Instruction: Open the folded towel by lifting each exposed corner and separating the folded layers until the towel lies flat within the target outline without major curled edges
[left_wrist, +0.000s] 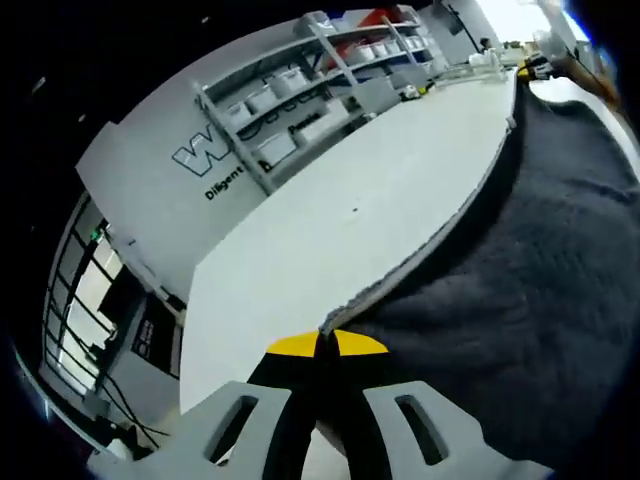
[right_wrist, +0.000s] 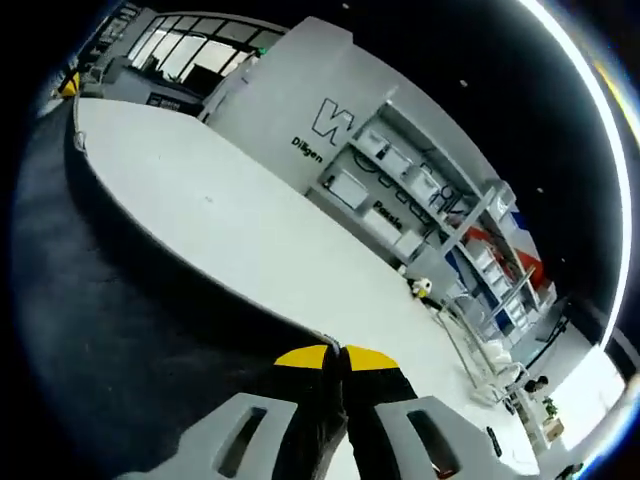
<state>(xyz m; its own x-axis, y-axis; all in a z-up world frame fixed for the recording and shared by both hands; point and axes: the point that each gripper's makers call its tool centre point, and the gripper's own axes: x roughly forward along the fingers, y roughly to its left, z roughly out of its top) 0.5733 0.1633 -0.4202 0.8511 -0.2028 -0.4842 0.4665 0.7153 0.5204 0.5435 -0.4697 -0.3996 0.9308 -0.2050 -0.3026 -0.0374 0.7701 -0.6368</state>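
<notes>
Both grippers, left (left_wrist: 318, 352) and right (right_wrist: 336, 358), clamped tight on towel (left_wrist: 520, 290) corners over the white table (left_wrist: 330, 230): best spread apart evenly, keeping the edge taut and low.

Grey wall panel (left_wrist: 150, 150) left of the shelving rack (left_wrist: 300, 90): big outlined "W", rest hidden by rack; smaller "Diligent" below it. Right gripper view, same panel: "W", "Diligen", partly cut off.

Both views are being taken low and close over the white table (left_wrist: 330, 240) (right_wrist: 230, 230), rolled opposite ways, facing the shelving (left_wrist: 300, 90) (right_wrist: 420, 200); table, shelving and dark towel (left_wrist: 540, 280) (right_wrist: 110, 330) are being shared.
</notes>
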